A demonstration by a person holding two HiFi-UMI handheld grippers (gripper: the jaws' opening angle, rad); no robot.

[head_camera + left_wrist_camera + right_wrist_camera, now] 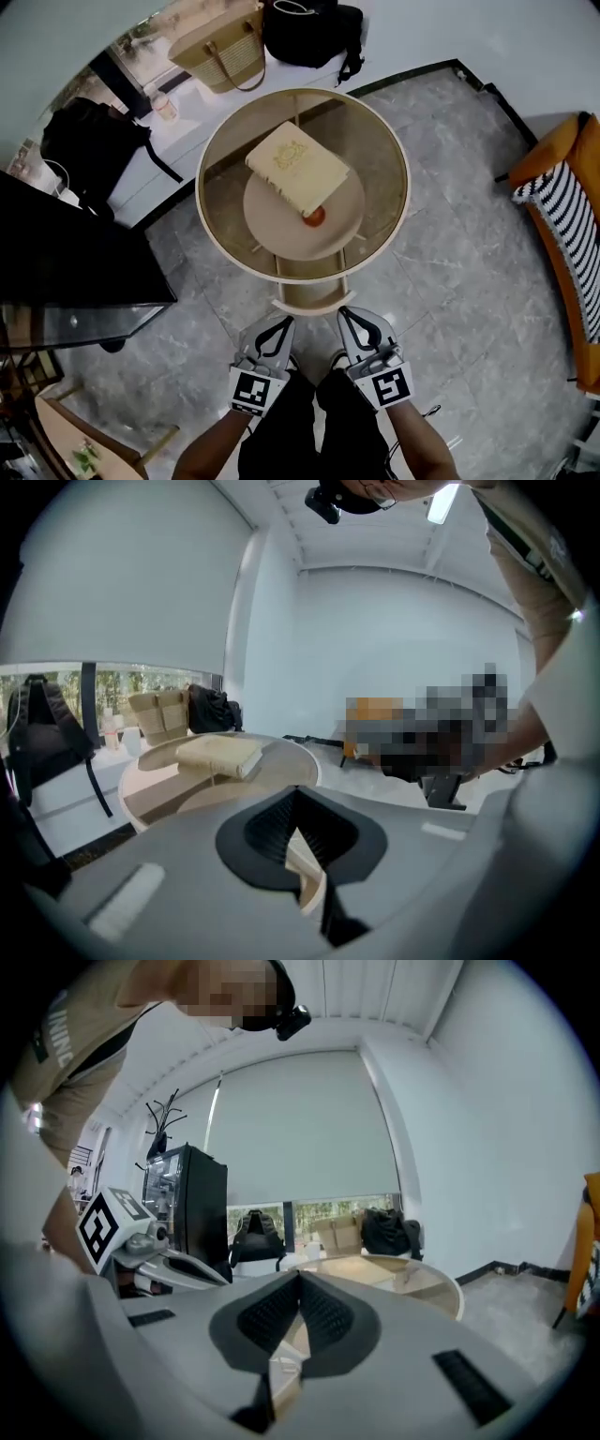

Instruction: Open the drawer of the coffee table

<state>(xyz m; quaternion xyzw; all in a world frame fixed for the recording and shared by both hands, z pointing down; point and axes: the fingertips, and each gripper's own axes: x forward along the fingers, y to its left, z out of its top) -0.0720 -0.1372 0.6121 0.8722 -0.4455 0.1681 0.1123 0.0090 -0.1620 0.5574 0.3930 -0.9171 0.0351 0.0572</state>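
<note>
Two tools, your left tool and right tool, hang pinched shut and empty, facing the drawer on the desk's near side, likely staged to pull it.

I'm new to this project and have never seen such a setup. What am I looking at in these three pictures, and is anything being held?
There is no robot here: a person holds a two-jaw tool in each hand. The top-down picture comes from a camera on the person's head. The left tool and right tool show at its bottom, each with a marker cube. The other two pictures come from cameras riding on each tool, looking along its jaws. Both tools are shut and hold nothing. In front stands a round coffee table with a cream book on its see-through top. A small red thing shows beneath the top. The drawer front faces the person.
</note>
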